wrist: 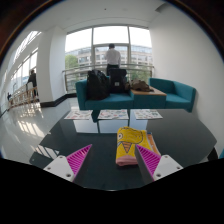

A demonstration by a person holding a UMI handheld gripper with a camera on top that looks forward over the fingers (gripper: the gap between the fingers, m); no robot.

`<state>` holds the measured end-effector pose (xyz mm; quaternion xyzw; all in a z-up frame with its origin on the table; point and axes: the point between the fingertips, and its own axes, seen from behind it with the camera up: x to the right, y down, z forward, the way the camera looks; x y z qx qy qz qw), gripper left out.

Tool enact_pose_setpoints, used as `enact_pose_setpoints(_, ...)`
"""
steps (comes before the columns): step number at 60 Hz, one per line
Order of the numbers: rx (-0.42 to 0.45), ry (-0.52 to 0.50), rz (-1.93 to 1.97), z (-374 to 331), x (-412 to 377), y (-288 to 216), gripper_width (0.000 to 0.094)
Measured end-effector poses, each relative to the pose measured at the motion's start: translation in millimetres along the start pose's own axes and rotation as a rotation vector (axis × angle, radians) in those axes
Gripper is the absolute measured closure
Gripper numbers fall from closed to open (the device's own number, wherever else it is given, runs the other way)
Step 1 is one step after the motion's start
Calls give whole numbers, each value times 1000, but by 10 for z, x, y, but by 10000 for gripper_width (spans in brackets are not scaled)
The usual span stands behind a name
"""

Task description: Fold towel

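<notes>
The papers (pixel 113 114) beyond the towel (pixel 130 146) are too small to read, perhaps printed sheets.

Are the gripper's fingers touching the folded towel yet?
Cannot tell. In the gripper view the towel lies just ahead between the open fingers; the right finger overlaps its edge.

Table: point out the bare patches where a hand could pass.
The dark table is bare between the towel and the left finger, and in the strip between the towel and the papers along the far edge. It is crowded ahead of the open gripper, beside the right finger.
</notes>
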<state>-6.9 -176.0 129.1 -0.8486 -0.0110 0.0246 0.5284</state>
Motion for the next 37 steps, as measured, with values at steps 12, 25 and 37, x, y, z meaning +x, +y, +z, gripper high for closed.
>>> enact_pose_setpoints(12, 11, -47, -38, -380, -435, 88, 74)
enact_pose_setpoints(25, 9, -44, -58, -609, -529, 144, 75)
enact_pose_setpoints(37, 6, -43, -39, -674, -501, 193, 76)
